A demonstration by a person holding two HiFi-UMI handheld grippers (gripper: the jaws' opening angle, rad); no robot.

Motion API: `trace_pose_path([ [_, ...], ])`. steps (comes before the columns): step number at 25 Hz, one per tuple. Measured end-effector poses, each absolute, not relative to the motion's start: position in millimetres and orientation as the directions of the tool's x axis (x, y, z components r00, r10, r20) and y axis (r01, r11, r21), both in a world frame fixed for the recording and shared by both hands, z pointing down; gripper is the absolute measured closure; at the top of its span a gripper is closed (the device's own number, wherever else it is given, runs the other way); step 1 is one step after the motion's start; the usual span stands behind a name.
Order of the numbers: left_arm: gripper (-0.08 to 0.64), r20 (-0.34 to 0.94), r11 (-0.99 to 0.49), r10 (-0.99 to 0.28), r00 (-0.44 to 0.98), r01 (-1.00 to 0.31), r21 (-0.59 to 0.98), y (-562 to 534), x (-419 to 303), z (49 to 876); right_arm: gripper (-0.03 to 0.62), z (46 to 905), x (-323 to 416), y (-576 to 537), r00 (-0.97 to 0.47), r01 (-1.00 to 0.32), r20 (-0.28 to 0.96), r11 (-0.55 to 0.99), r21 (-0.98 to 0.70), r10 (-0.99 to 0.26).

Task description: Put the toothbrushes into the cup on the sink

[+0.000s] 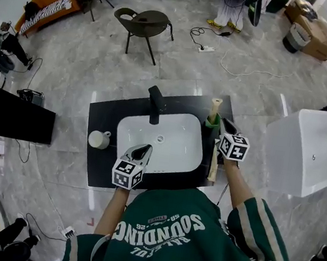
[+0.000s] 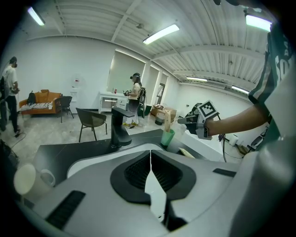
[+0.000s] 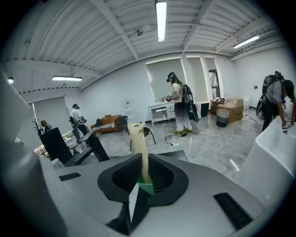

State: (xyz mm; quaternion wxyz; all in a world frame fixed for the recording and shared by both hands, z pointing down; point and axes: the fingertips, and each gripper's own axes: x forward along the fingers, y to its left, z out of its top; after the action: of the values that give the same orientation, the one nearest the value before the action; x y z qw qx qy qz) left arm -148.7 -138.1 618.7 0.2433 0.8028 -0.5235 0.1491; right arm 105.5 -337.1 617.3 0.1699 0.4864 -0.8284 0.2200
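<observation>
1. The right forearm reaches forward along the desk's [image 1: 103, 113] right side. The right hand-held gripper [image 1: 223, 124] is clamped on a beige toothbrush [image 1: 215, 107], which stands upright in the green cup [image 1: 213, 123] beside the sink's [image 1: 178, 153] far right corner.
2. The left forearm stretches over the sink's near rim. The left hand-held gripper [image 1: 143, 151] has its jaws pressed together, with nothing between them.
3. A second toothbrush [image 1: 213, 166] lies along the desk's right edge.

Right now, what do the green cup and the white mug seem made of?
The green cup is probably matte plastic: flat, even colour with no shine. The white mug is probably glazed ceramic: thick wall, smooth pale surface, chunky handle.
</observation>
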Motion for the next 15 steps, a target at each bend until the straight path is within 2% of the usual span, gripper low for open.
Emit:
trace_pose_path([
  [10, 0.548, 0.458, -0.378, -0.777, 0.432, -0.902, 0.208, -154, -133, 610, 0.528, 606, 109, -315, -0.473, -0.873, 0.473, 0.468, -0.137, -0.743],
  [15, 0.549, 0.451, -0.391, -0.776, 0.44, -0.898, 0.203, -161, -126, 606, 0.543, 623, 119, -298, -0.448, -0.876, 0.549, 0.468, -0.114, -0.705],
])
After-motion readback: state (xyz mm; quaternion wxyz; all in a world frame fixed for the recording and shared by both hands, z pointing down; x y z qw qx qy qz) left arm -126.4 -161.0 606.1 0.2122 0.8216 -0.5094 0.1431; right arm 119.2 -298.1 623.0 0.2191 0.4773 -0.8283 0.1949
